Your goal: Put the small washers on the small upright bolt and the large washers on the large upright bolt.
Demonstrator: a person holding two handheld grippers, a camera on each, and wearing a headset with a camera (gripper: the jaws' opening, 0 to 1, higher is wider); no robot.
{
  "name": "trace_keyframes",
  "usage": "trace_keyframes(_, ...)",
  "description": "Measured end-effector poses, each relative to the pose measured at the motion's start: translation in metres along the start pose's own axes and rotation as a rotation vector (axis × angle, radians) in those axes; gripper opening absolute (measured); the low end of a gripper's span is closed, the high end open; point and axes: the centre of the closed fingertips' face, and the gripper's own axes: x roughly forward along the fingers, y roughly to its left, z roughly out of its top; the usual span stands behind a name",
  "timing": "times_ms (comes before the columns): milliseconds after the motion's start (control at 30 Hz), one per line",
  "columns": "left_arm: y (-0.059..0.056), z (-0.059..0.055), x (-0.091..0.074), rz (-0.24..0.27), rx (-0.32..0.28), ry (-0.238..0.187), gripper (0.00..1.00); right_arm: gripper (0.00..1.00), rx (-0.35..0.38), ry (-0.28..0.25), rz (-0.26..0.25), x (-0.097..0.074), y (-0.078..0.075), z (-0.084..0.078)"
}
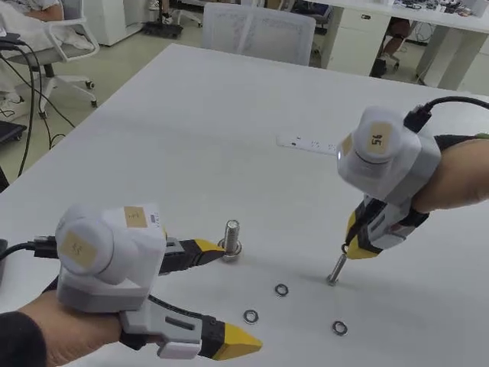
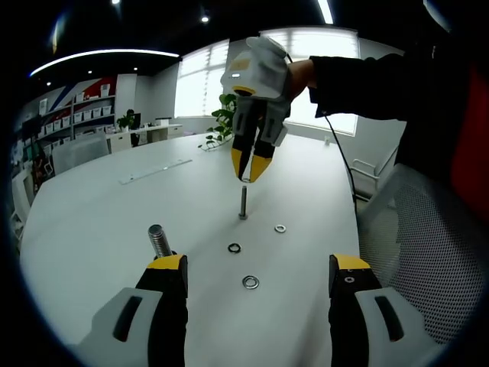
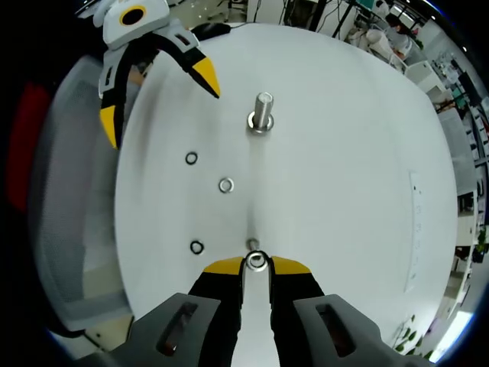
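The large upright bolt (image 1: 231, 235) stands on the white table with a ring at its foot. The thin small bolt (image 1: 336, 269) stands to its right, leaning a little. My right gripper (image 1: 354, 246) hovers just above the small bolt's top, shut on a small washer (image 3: 257, 261) that sits right over the small bolt's tip (image 3: 252, 245). Three loose washers (image 1: 281, 290) (image 1: 250, 316) (image 1: 340, 328) lie flat in front of the bolts. My left gripper (image 1: 225, 294) is open and empty, one fingertip close beside the large bolt (image 2: 157, 239).
A white strip (image 1: 307, 144) lies flat on the table beyond the bolts. Office chairs and desks stand past the far table edge. A cable runs from each gripper.
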Motion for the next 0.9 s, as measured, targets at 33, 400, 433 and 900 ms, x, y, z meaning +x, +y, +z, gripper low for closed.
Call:
trace_keyframes(33, 0.0, -0.001, 0.0, -0.001, -0.001, 0.002, 0.75, 0.13, -0.001, 0.001, 0.002, 0.0, 0.0, 0.0)
trace_keyframes(400, 0.0, -0.001, 0.003, -0.002, -0.008, 0.005, 0.75, 0.13, 0.005, 0.001, 0.02, 0.008, -0.001, -0.004)
trace_keyframes(433, 0.0, -0.001, 0.003, -0.001, -0.008, 0.006, 0.75, 0.13, 0.006, 0.002, 0.021, 0.009, -0.001, -0.004)
trace_keyframes(900, 0.002, -0.003, 0.003, 0.001, -0.014, 0.01, 0.75, 0.13, 0.024, -0.001, 0.041, 0.027, -0.001, -0.005)
